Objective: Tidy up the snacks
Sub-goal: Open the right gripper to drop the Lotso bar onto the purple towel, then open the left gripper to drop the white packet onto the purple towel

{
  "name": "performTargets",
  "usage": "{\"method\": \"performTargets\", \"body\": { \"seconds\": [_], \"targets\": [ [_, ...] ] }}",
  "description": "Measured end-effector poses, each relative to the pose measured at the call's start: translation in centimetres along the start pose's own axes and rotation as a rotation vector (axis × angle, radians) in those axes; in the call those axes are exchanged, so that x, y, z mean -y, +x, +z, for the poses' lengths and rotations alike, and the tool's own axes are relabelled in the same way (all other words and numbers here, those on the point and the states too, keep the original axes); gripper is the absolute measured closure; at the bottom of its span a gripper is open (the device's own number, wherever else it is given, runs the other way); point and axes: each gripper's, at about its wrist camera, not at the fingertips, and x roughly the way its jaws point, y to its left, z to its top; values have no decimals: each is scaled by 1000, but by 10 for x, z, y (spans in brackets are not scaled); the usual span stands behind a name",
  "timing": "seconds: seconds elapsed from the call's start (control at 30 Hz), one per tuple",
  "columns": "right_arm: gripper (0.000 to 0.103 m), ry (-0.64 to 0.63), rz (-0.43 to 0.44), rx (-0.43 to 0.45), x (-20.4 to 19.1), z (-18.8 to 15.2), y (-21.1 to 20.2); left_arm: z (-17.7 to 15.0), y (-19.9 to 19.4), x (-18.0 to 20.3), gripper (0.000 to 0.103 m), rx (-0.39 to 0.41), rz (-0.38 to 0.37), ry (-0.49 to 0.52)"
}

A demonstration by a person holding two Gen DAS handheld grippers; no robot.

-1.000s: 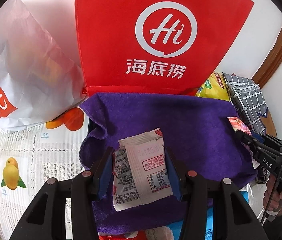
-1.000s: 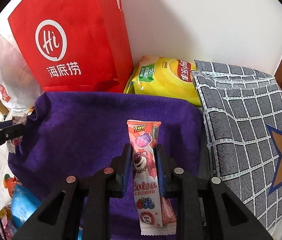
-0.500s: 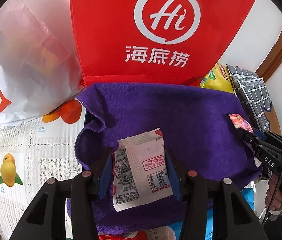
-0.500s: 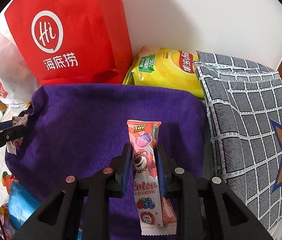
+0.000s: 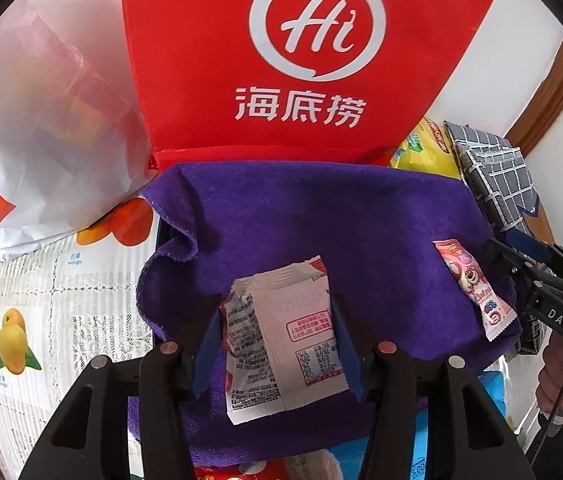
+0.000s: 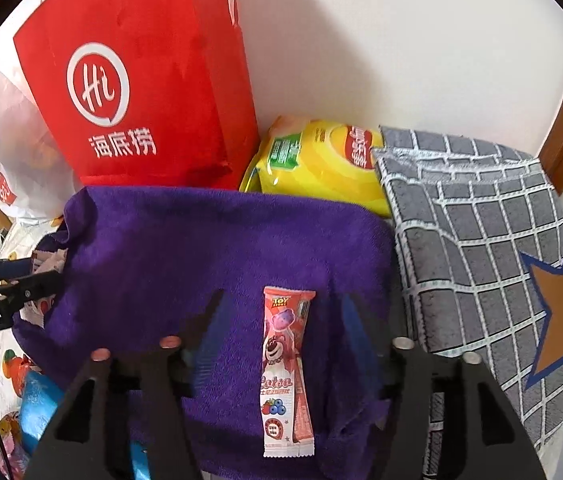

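Step in hand: setting snacks down on the purple towel (image 6: 209, 248). The right gripper (image 6: 281, 320) has just been opening; its fingers (image 6: 355, 328) now stand well apart, clear of the pink strawberry-bear stick packet (image 6: 287, 372), which lies flat lengthwise on the near right part of the towel, between the fingers but untouched. That placement looks complete. The left gripper (image 5: 277, 332) has its blue pads at both edges of the white sachets (image 5: 285, 344), a small stack over the near left part of the towel; its fingers have eased slightly wider, and whether they still pinch the stack or merely bracket it cannot be told for certain, though contact appears to remain. Behind the towel stand a red bag (image 5: 305, 60), a yellow chip bag (image 6: 321, 160) and a grey checked cloth (image 6: 477, 248). Next move, as judged: open the left fingers fully, then lift both grippers straight away without dragging either packet
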Motion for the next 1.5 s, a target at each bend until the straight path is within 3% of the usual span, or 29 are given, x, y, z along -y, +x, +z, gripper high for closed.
{"method": "performTargets", "body": {
  "seconds": [0.1,0.23,0.5,0.77,0.93,1.13,1.37,1.5],
  "targets": [
    [34,13,-4,13,-1,3,-7,0,-5,1,38,-1,-9,-4],
    [31,24,-23,39,-3,6,-19,1,-18,7,32,26,15,15],
    [20,57,-50,97,-8,1,-53,-1,-58,10,32,108,-1,18],
    [20,42,-100,118,-5,-21,-100,-8,-105,22,32,187,-60,46],
    [20,62,-139,184,-9,-41,-141,-18,-137,28,32,227,-87,43],
    [20,96,-43,163,-6,-63,-164,-44,-167,24,32,242,-103,31],
    [20,134,-92,175,-2,-93,-182,-81,-185,21,33,240,-80,18],
    [20,129,-69,177,-2,-107,-188,-102,-189,19,32,240,-59,6]
  ]
}}
